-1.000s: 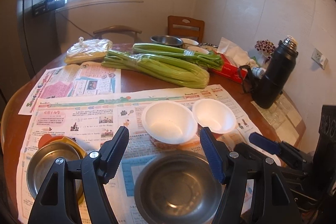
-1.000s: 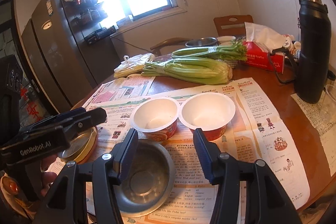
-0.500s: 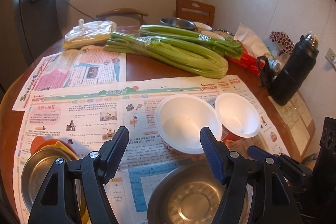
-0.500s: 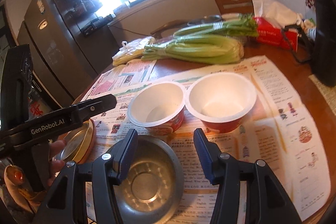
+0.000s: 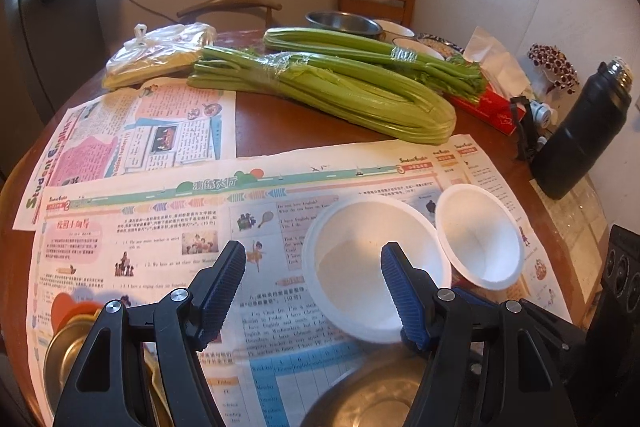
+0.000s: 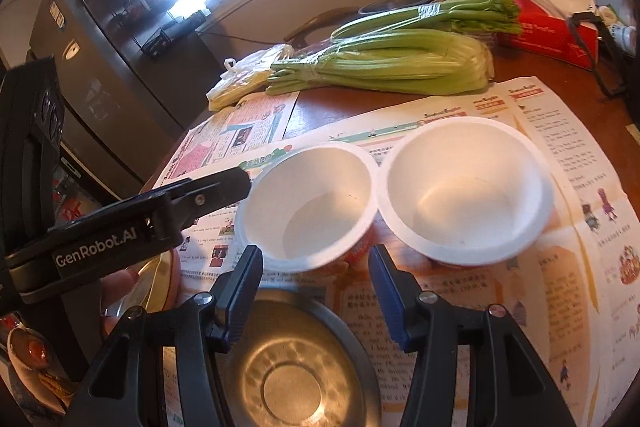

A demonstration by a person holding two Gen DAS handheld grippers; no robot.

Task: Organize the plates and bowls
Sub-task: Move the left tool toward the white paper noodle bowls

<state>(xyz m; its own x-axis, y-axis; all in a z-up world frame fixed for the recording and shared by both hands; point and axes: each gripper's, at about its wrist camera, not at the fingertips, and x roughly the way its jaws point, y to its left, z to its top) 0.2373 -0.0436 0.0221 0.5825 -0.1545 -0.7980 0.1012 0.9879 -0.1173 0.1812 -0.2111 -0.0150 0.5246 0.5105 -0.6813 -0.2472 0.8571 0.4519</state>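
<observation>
Two white paper bowls stand side by side on newspaper: the left bowl and the right bowl. A steel bowl lies nearer me. A stack of a steel and yellow dish sits at the left. My left gripper is open, its right finger over the left white bowl's rim. My right gripper is open above the steel bowl, just short of the left white bowl.
Two celery bundles and a plastic bag lie across the table's far half. A red tissue box and a black thermos stand at the right. A steel bowl and chairs are at the back.
Both grippers have moved forward and lower toward the white bowls. The left gripper now reaches the left white bowl; the steel bowl has slid to the bottom of both views.
</observation>
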